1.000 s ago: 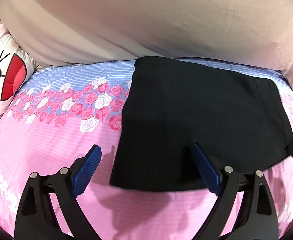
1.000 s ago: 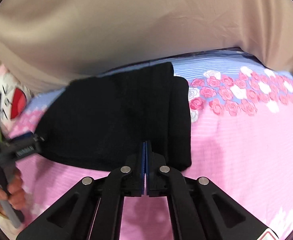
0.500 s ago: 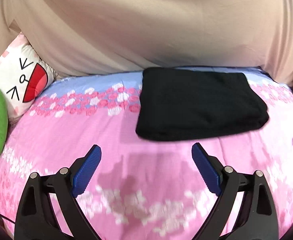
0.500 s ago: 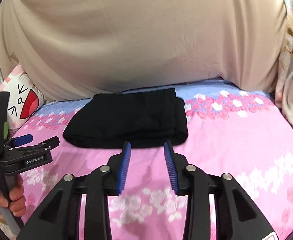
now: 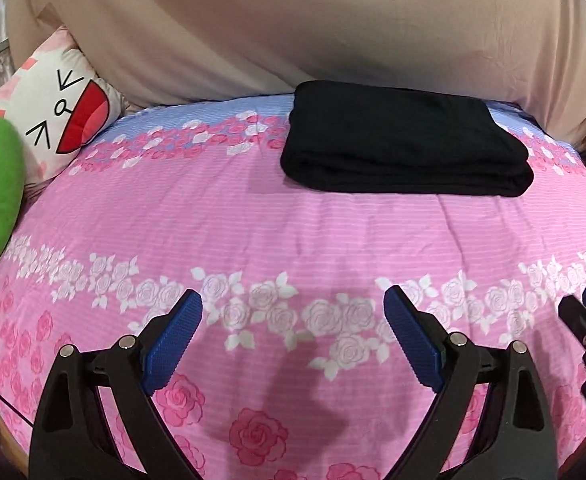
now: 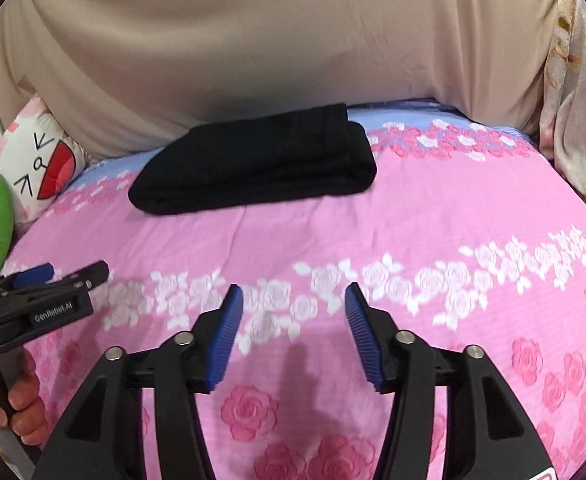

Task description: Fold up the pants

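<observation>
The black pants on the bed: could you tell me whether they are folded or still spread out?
Folded. The black pants lie as a compact rectangle on the pink floral bedspread, with stacked layers showing along the near edge. Neither gripper touches them.

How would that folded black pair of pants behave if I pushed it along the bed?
The pants are soft cloth in stacked layers, so they would probably bunch or unfold rather than slide whole. The bedspread is cloth too, likely adding drag. They lie flat, so rolling seems unlikely.
</observation>
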### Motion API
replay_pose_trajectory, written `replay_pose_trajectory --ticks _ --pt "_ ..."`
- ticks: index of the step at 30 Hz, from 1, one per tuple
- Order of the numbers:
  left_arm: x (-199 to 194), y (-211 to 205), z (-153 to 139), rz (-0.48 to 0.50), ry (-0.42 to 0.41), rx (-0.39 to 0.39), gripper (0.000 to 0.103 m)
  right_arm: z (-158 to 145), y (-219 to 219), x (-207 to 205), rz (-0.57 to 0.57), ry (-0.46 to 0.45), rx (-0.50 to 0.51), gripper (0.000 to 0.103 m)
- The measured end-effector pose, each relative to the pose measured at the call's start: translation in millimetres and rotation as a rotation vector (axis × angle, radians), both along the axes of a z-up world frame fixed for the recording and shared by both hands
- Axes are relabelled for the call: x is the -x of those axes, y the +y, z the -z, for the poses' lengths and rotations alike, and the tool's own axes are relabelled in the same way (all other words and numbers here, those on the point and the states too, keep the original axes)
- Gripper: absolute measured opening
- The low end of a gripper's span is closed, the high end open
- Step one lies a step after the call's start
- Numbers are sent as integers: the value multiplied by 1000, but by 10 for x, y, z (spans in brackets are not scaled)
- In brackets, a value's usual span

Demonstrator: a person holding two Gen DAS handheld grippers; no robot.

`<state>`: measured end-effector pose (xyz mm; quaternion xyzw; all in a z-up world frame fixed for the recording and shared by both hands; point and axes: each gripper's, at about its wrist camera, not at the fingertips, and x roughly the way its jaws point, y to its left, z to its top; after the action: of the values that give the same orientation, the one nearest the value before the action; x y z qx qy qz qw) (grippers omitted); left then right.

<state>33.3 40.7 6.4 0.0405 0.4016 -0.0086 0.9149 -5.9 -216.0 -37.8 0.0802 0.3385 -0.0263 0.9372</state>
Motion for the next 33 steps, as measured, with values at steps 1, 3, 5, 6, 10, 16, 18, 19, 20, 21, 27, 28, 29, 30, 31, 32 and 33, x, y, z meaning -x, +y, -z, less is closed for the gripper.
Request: replay_pose_trajectory --ticks 1,3,5,6,10,16,18,19,20,21,27,28,29,30,31,32,33 --pt "24 -1 16 -2 -11 0 90 22 17 13 0 4 3 54" --pt "56 -9 42 1 -37 5 90 66 42 38 6 7 0 56" --pt "88 -35 68 9 -59 -3 90 89 59 42 12 17 6 57" --pt "110 -52 87 16 -74 -7 90 85 58 48 18 14 13 59" --pt "126 -123 152 49 -68 -11 90 84 44 67 59 13 31 63" --pt "97 -110 179 45 -55 1 90 114 40 25 101 46 65 65" --pt "83 -96 192 42 -46 10 90 124 65 5 108 58 85 65" --pt "68 -89 203 41 -37 14 90 130 78 -6 106 64 93 65" --pt "62 -85 208 42 -33 16 90 136 83 -14 107 69 98 65" --pt "61 -84 212 41 -32 15 90 140 90 -22 108 73 103 65" --pt "74 -78 210 46 -36 18 90 158 117 -43 108 88 117 65" --pt "74 -75 211 47 -35 20 90 161 119 -46 108 89 118 65" --pt "72 -74 212 46 -34 20 90 161 120 -45 109 89 119 65" --pt "70 -77 210 45 -33 21 90 165 121 -45 110 90 120 65" --pt "69 -77 210 45 -33 23 90 167 121 -46 109 90 122 65" --pt "71 -80 208 42 -33 23 90 167 122 -46 109 91 122 65" --pt "73 -82 205 41 -33 24 90 166 126 -44 111 91 122 65"
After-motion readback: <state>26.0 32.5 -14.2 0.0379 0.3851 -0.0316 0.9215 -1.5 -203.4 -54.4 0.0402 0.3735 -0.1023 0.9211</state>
